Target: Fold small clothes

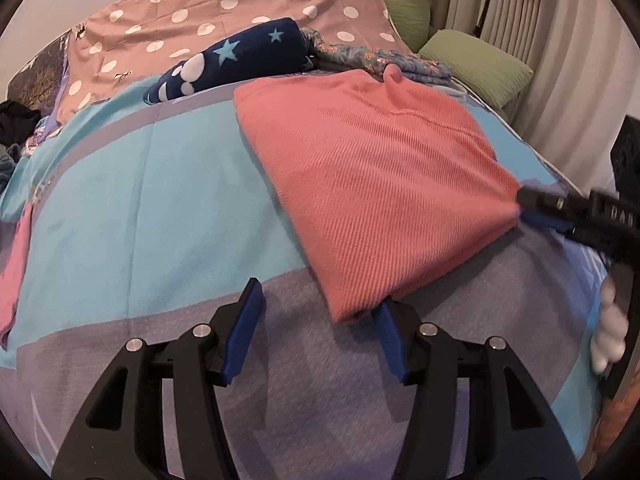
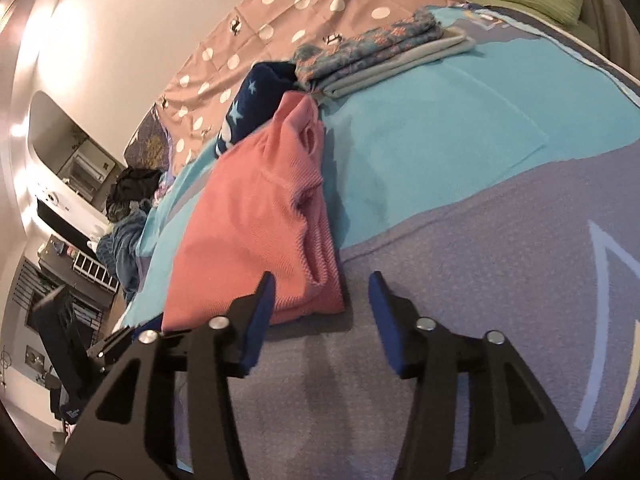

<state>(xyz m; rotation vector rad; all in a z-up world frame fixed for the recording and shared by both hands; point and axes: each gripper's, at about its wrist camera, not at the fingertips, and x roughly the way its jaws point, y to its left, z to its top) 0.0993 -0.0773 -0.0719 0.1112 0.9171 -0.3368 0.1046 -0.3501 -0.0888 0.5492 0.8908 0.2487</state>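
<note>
The surface is a bed covered with a bedsheet [image 1: 132, 208] in wide turquoise and grey-purple bands; a pale line pattern is printed on the grey part near the right edge. The pink knitted garment [image 1: 372, 184] lies folded on it, across the border of a turquoise band and a grey one, and it looks like a flat packet with several layers visible along its right side in the right wrist view.

The left gripper [image 1: 318, 308] is released, its blue pads spread wide; one pad is at the near corner of the garment, the other stands over bare sheet. The right gripper [image 2: 322, 294] is also released, with its left finger over the near edge of the garment and its right finger over the grey band.

Toward the head of the bed lie a dark blue cloth with stars [image 1: 240, 56], a folded floral stack [image 2: 372, 52] and a brown cover with white dots [image 1: 224, 4]. Green pillows [image 1: 476, 64] rest at the far right corner, beside pale curtains [image 1: 516, 8]. At the left edge of the bed there is a heap of dark and blue clothes [image 2: 128, 200]. Behind it stand a white wall and dark shelves [image 2: 80, 264].
</note>
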